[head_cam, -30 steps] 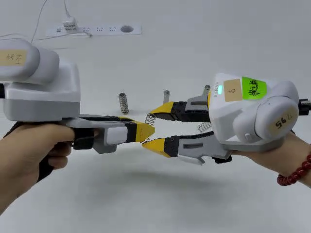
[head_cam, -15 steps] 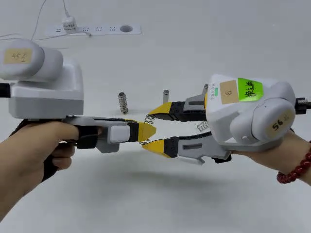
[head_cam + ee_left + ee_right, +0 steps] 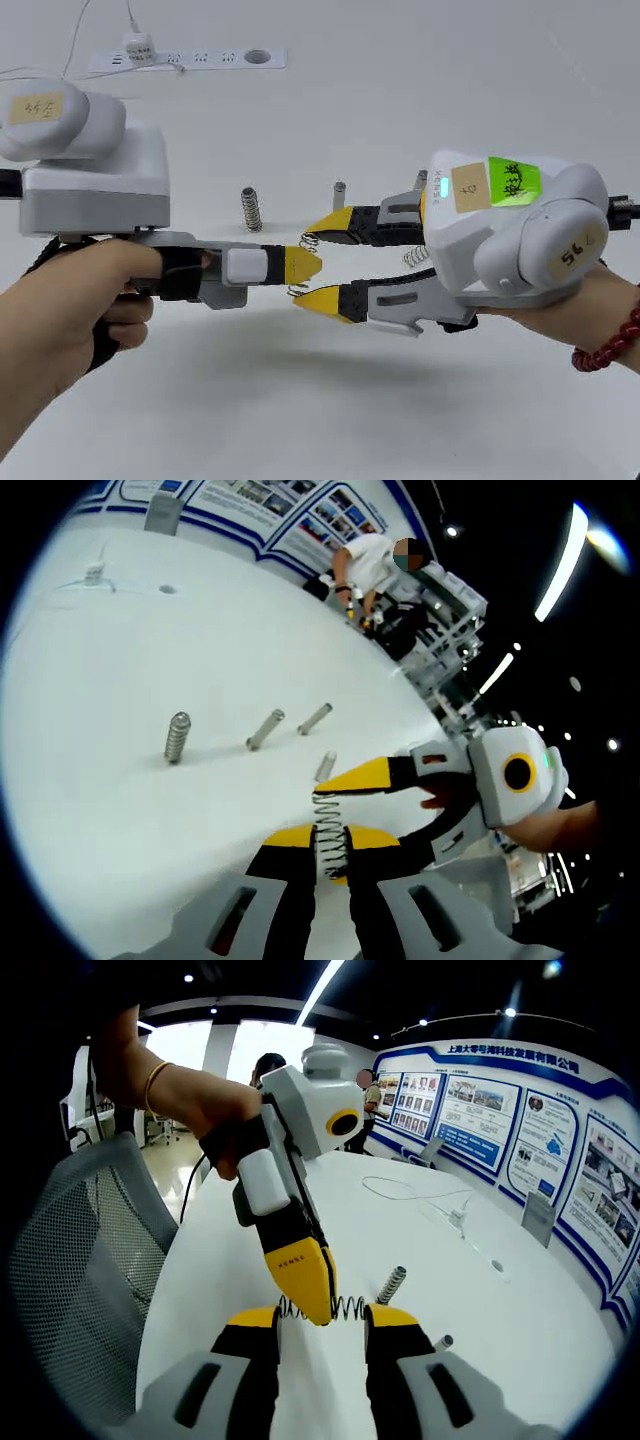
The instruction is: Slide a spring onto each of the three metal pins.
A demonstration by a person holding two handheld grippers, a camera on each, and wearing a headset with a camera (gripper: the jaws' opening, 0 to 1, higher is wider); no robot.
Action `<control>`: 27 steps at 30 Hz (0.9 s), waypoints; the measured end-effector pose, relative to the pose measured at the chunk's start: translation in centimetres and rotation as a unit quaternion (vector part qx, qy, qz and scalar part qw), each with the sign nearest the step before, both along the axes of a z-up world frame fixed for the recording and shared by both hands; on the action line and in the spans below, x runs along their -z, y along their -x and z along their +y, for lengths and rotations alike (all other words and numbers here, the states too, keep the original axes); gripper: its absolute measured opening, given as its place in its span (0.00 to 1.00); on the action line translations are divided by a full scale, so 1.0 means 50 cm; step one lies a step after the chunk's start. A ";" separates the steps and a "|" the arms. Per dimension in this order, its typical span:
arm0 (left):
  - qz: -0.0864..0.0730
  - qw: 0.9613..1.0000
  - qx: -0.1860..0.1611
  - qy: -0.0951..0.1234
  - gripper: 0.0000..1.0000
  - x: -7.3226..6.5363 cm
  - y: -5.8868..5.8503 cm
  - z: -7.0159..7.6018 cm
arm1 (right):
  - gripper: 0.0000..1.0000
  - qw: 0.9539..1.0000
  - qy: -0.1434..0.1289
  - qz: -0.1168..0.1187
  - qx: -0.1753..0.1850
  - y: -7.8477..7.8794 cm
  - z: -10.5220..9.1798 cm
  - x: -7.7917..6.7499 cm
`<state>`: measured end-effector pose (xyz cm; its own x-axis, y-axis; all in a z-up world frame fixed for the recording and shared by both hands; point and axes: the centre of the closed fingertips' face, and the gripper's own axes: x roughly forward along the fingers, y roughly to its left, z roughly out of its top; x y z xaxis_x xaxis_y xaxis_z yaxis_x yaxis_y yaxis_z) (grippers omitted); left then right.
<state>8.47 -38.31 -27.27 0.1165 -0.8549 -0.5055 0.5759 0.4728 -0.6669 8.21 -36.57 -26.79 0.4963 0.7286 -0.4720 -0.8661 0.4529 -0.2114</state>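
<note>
Your left gripper [image 3: 328, 845] is clamped narrow on the middle of the spring [image 3: 326, 818], a thin silver wire coil with open, even turns. The coil is held above the white table [image 3: 300, 400], spanning the yellow tips of your right gripper [image 3: 323, 1318], whose jaws stand wide. Contact at the coil ends cannot be confirmed. Beyond, the left pin [image 3: 177, 736] wears a spring.

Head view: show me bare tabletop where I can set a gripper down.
Free: the near table below the left gripper and right gripper; the band between power strip and pins. Crowded: the middle, where both meet at the spring.
</note>
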 end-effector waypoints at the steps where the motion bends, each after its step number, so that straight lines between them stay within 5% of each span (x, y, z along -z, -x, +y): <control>1: -0.001 1.000 -0.001 0.000 0.11 0.000 -0.001 0.000 | 0.34 1.000 -0.001 0.000 0.002 -0.001 0.000 0.000; 8: -0.009 1.000 -0.011 0.003 0.10 -0.003 -0.009 0.004 | 0.35 1.000 -0.007 0.013 0.025 -0.007 -0.011 0.004; 15: -0.034 0.999 -0.027 0.003 0.10 -0.006 -0.023 0.012 | 0.37 0.997 -0.028 0.031 0.058 -0.012 -0.037 -0.001; 24: -0.090 0.994 -0.059 0.019 0.10 -0.023 -0.052 0.011 | 0.41 0.993 -0.050 0.047 0.098 -0.014 -0.071 -0.004; 27: -0.122 0.990 -0.071 0.029 0.10 -0.036 -0.066 0.008 | 0.43 0.991 -0.055 0.055 0.112 -0.013 -0.083 -0.003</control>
